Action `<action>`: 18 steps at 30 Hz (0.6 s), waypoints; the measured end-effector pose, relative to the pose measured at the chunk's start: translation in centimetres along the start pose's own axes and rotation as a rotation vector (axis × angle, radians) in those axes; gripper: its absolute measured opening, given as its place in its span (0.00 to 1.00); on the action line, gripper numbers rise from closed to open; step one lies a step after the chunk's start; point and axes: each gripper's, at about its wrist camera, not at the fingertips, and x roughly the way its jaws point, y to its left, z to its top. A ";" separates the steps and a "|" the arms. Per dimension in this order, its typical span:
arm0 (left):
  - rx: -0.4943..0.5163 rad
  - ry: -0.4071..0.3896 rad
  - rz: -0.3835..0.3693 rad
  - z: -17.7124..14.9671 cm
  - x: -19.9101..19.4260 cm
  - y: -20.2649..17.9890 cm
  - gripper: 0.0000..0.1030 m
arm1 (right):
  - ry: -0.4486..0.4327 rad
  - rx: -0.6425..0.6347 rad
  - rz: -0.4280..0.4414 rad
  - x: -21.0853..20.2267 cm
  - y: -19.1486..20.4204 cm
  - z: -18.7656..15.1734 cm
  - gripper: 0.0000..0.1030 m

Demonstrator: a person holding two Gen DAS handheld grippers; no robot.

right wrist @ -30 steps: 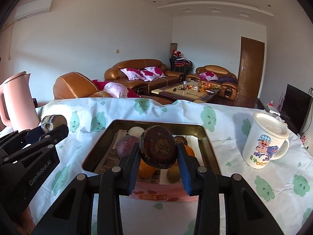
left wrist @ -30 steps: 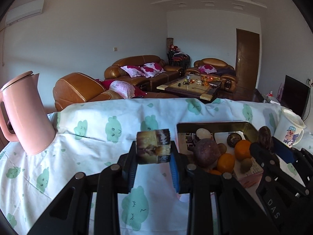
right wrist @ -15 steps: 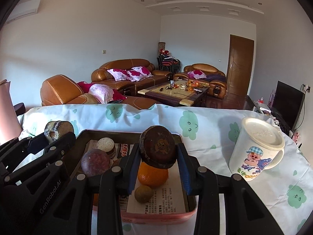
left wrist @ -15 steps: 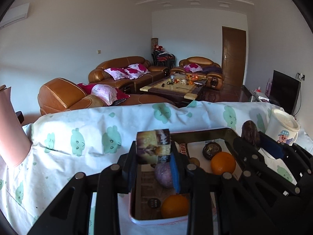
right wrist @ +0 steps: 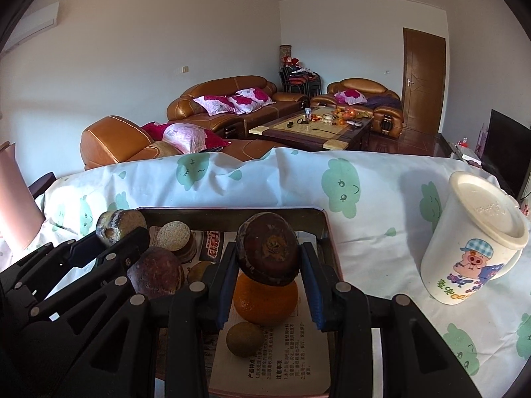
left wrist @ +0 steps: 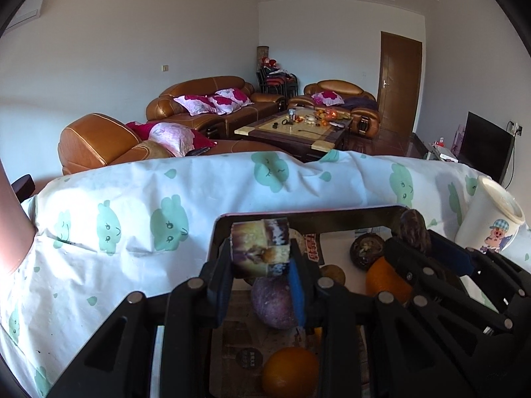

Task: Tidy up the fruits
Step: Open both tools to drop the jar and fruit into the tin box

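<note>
Chinese print on tray liner [right wrist: 292, 361].

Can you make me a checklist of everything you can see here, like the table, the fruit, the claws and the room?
Surface: cloud-print tablecloth, wrinkled.
Job's things: tray lined with printed paper, holding an orange, a purple fruit, a small brown fruit and more.
Clutter: lidded pig mug right of the tray; pink jug far left.
Claws: left claw shut on a mottled chunk; right claw shut on a dark round fruit; both above the tray.
Cables: nothing seen on the table.
Surroundings: brown sofas, coffee table, door, TV.
</note>
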 end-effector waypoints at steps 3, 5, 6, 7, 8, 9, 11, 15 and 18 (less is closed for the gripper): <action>-0.008 -0.025 0.041 -0.1 -0.5 0.3 0.40 | -0.001 0.007 0.073 0.1 0.0 0.1 0.39; -0.005 -0.045 0.079 -0.2 -1.0 0.5 0.49 | 0.010 0.022 0.131 0.4 -0.3 0.1 0.39; -0.005 -0.055 0.098 -0.2 -1.3 0.6 0.56 | 0.016 0.033 0.163 0.5 -0.5 0.1 0.39; -0.006 -0.063 0.113 -0.2 -1.7 0.8 0.62 | 0.018 0.045 0.193 0.5 -0.7 0.0 0.39; -0.008 -0.070 0.126 -0.2 -2.1 0.9 0.67 | 0.016 0.055 0.218 0.4 -0.8 0.0 0.39; -0.012 -0.076 0.136 -0.2 -2.4 1.3 0.69 | 0.012 0.060 0.242 0.3 -0.8 -0.1 0.39; -0.031 -0.088 0.156 -0.2 -3.1 1.9 0.79 | 0.002 0.061 0.281 0.0 -0.7 -0.1 0.39; -0.079 -0.099 0.165 -0.6 -3.9 3.3 0.94 | -0.028 0.057 0.312 -0.9 -0.4 -0.3 0.41; -0.101 -0.104 0.145 -1.1 -4.5 3.9 1.00 | -0.054 0.082 0.324 -1.7 -0.7 -0.5 0.52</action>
